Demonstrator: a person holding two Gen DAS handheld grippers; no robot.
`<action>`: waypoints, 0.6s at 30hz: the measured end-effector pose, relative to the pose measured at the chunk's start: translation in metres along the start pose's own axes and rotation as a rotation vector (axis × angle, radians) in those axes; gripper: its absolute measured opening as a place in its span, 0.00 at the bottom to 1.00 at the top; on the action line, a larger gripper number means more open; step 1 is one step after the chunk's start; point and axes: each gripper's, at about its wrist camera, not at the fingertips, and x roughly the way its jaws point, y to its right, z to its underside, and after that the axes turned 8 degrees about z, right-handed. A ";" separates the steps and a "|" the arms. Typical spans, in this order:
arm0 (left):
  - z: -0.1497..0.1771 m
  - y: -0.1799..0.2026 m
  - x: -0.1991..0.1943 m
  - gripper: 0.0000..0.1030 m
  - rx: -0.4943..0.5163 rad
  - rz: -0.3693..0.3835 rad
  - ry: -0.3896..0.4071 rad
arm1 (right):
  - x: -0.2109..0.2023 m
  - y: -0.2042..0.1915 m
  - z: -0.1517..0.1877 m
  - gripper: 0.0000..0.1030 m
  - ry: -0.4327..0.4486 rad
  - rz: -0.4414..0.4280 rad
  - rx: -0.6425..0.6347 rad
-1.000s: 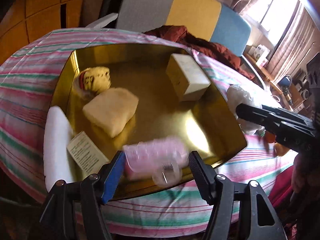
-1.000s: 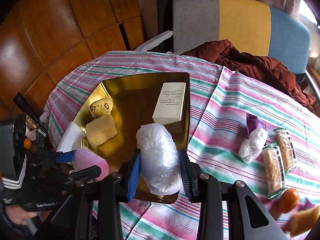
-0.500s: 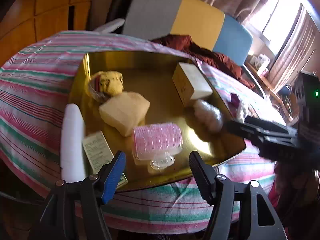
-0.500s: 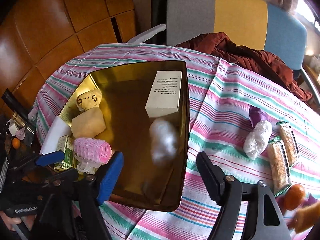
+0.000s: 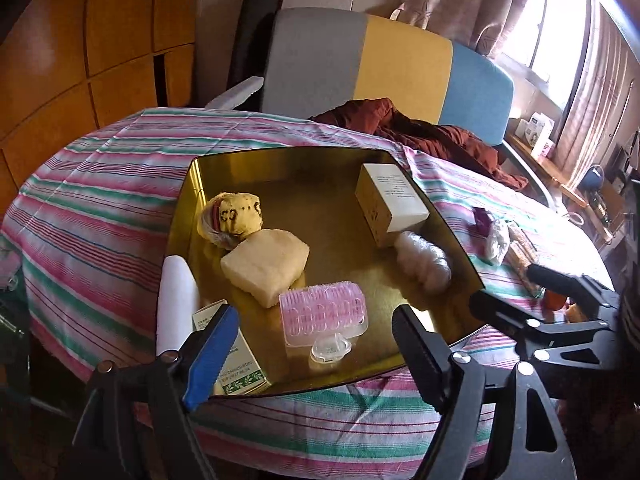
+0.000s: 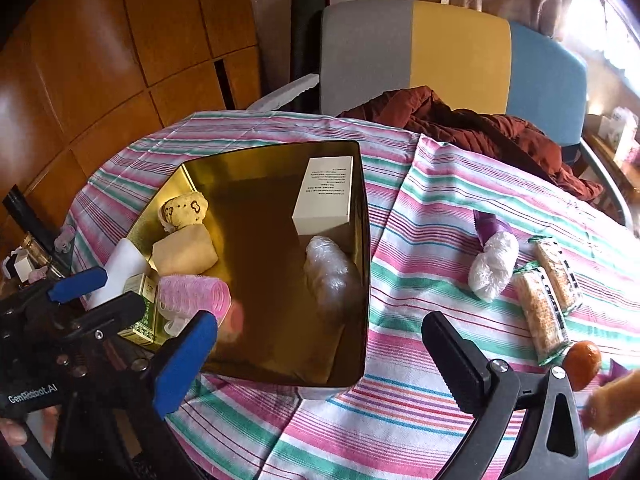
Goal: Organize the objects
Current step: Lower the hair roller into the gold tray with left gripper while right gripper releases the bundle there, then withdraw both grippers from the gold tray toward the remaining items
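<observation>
A gold tray sits on the striped tablecloth. The pink hair-roller pack lies loose near the tray's front edge. Just short of it my left gripper hangs with its jaws opening and no pad touching the pack. The clear plastic bundle rests in the tray beside the white box. My right gripper is over the tray's near corner, jaws opening wide, nothing between them.
Also in the tray are a yellow bun, a beige block, a white roll and a green-white box. On the cloth to the right lie another plastic bundle, snack bars and an orange. A brown jacket drapes the chair behind.
The left gripper let go of the pink roller pack, which now lies in the tray. The right gripper released the plastic bundle into the tray. Both jaws spread and pulled back.
</observation>
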 end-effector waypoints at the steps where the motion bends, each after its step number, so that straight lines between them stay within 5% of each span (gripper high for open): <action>1: 0.000 0.001 0.000 0.78 0.002 -0.007 -0.001 | -0.002 0.000 0.001 1.00 0.008 0.011 0.003; 18: 0.007 0.016 0.006 0.78 0.063 -0.031 -0.015 | -0.018 0.023 0.013 1.00 0.052 0.118 0.061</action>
